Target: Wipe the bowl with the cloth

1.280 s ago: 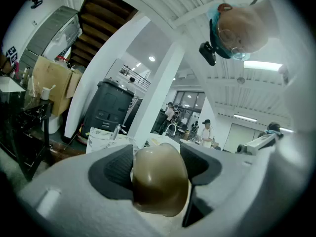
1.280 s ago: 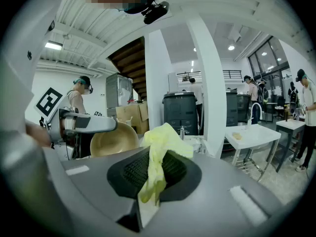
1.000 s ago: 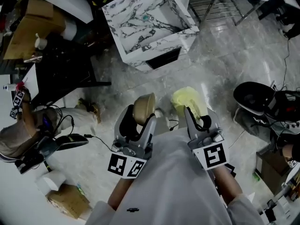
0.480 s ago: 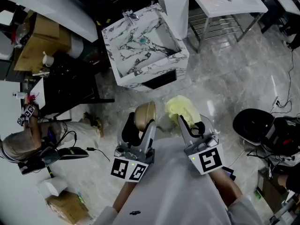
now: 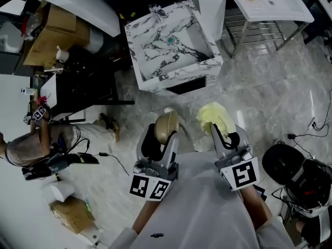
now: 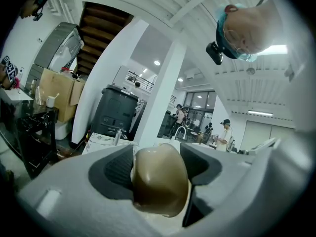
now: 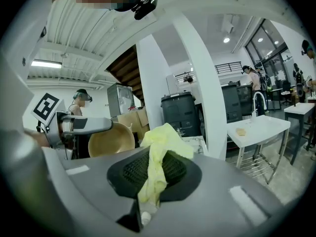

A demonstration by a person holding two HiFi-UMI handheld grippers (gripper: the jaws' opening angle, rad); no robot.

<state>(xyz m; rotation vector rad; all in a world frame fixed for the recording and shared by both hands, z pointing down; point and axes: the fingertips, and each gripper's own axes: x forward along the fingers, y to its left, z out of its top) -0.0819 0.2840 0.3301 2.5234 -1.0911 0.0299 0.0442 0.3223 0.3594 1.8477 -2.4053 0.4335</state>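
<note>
A tan bowl (image 5: 167, 125) is held by its rim in my left gripper (image 5: 165, 135), which is shut on it; the left gripper view shows the bowl (image 6: 159, 179) edge-on between the jaws. My right gripper (image 5: 222, 134) is shut on a pale yellow cloth (image 5: 213, 115) that bunches above the jaws. In the right gripper view the cloth (image 7: 159, 144) hangs through the jaws and the bowl (image 7: 111, 139) shows at the left, its hollow facing the cloth. Bowl and cloth are held apart, side by side above the floor.
A marble-patterned sink (image 5: 171, 40) stands ahead on the marble floor. A white table (image 5: 270, 1) is at the upper right, dark shelving with cardboard boxes (image 5: 57, 27) at the left. A person (image 5: 31, 144) crouches at the left; a black round object (image 5: 282, 162) lies at the right.
The view has shifted, so the sink and table sit further right in the frame. Both grippers keep their hold, with bowl and cloth still a small gap apart.
</note>
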